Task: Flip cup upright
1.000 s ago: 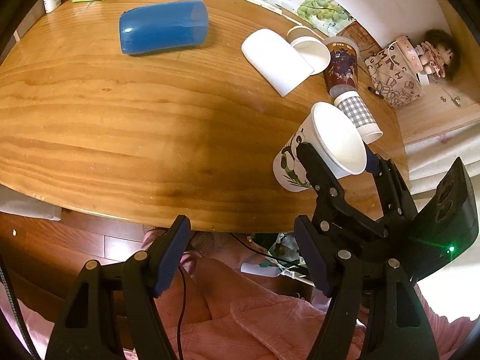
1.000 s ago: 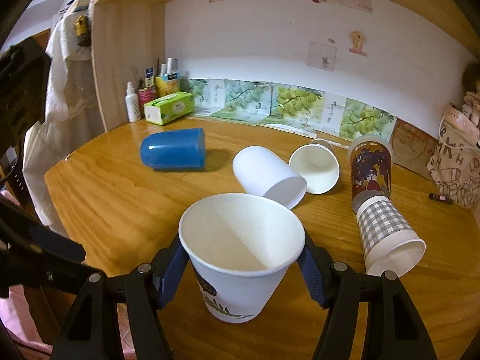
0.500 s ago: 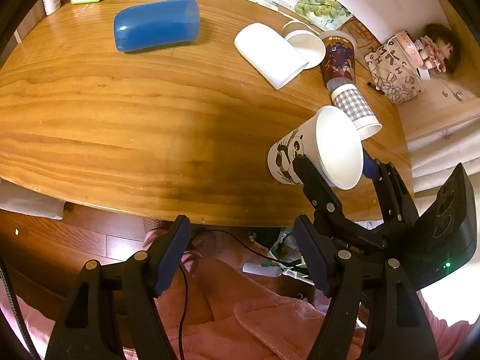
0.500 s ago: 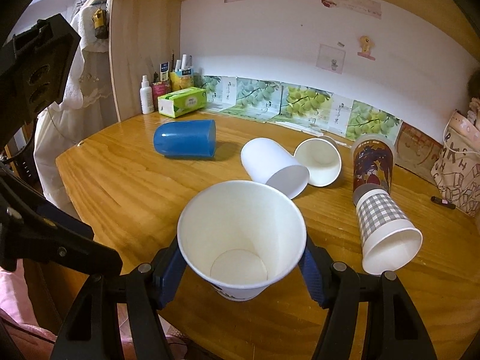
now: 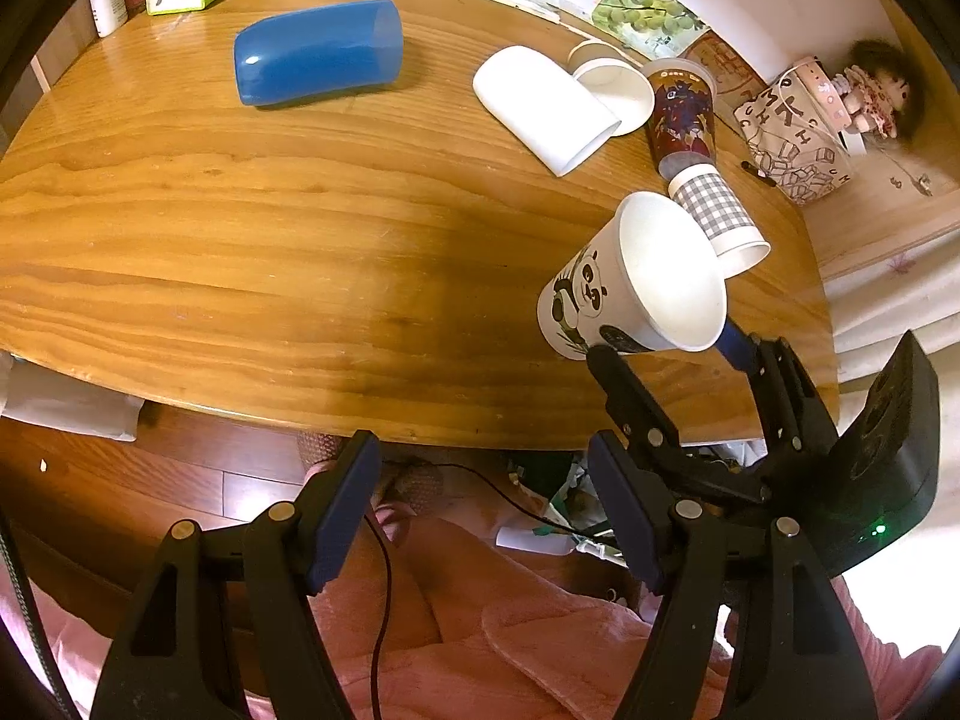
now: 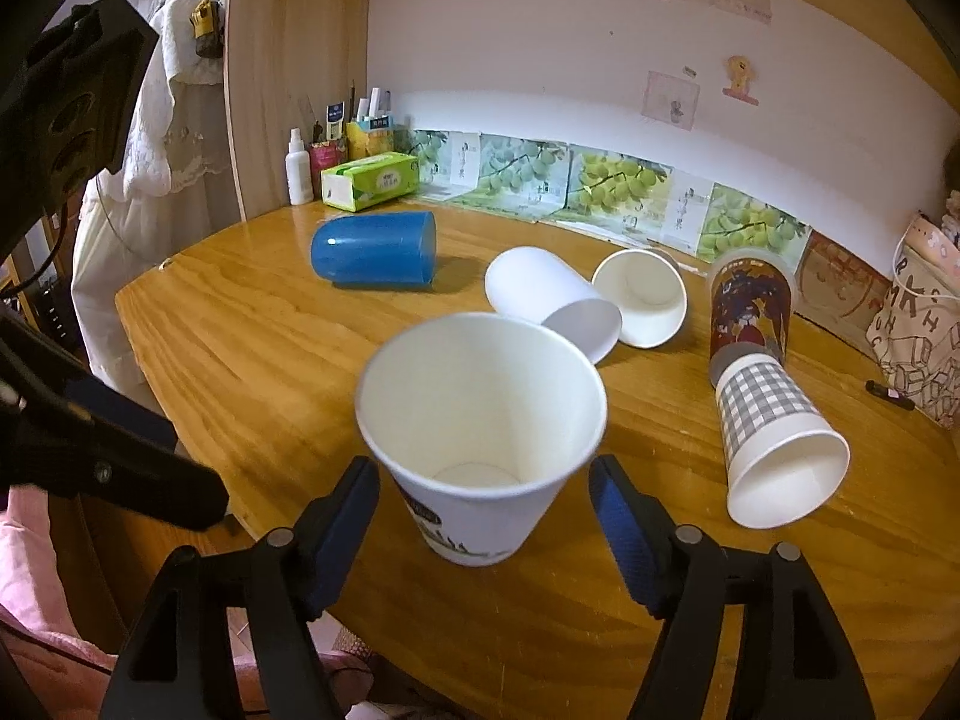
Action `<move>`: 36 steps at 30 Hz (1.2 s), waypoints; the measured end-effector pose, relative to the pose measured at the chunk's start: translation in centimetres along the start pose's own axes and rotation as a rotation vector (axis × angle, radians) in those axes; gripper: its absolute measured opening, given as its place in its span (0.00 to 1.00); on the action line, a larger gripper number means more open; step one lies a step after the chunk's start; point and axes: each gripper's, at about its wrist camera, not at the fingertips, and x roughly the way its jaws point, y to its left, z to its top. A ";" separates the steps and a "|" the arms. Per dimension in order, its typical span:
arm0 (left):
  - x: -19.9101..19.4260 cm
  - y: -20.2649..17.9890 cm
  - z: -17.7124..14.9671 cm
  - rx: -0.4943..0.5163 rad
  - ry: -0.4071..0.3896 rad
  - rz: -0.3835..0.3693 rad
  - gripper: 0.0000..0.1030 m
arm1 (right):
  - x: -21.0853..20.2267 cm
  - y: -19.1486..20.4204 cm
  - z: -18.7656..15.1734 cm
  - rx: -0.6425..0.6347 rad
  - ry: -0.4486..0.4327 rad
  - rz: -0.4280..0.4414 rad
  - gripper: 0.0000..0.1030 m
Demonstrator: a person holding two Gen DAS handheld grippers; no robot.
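Note:
A white paper cup with a panda print (image 5: 624,294) stands upright on the wooden table (image 5: 240,228) near its front right edge; in the right wrist view (image 6: 480,420) its open mouth faces up. My right gripper (image 6: 483,510) is open, its blue pads on either side of the cup's lower part and apart from it; it also shows in the left wrist view (image 5: 666,348). My left gripper (image 5: 483,498) is open and empty, off the table's front edge above pink clothing.
Lying on their sides: a blue plastic cup (image 6: 375,249), two white paper cups (image 6: 549,300) (image 6: 639,297) and a grey checked cup (image 6: 774,438). A dark printed cup (image 6: 750,309) stands by it. A tissue box (image 6: 369,180), bottles and a printed bag (image 6: 918,348) line the back.
The panda cup went from tilted in my right gripper's grip to standing on the table. The right jaws have opened off it. The left gripper stayed open and shifted slightly.

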 end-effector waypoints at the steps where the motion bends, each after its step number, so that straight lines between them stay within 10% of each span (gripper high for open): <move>1: 0.0 0.0 0.0 0.004 -0.001 0.001 0.73 | 0.0 -0.1 -0.2 0.001 0.007 -0.001 0.72; 17: -1.2 -0.6 -0.2 0.080 -0.001 0.083 0.73 | -3.9 -2.1 -1.5 -0.026 0.197 -0.092 0.78; 29: -6.7 -3.6 1.5 0.131 -0.163 0.058 0.73 | -10.0 -3.3 4.1 0.028 0.255 -0.192 0.79; 36: -10.0 -6.2 2.5 0.144 -0.266 0.047 0.73 | -12.7 -5.1 7.8 0.267 0.270 -0.135 0.79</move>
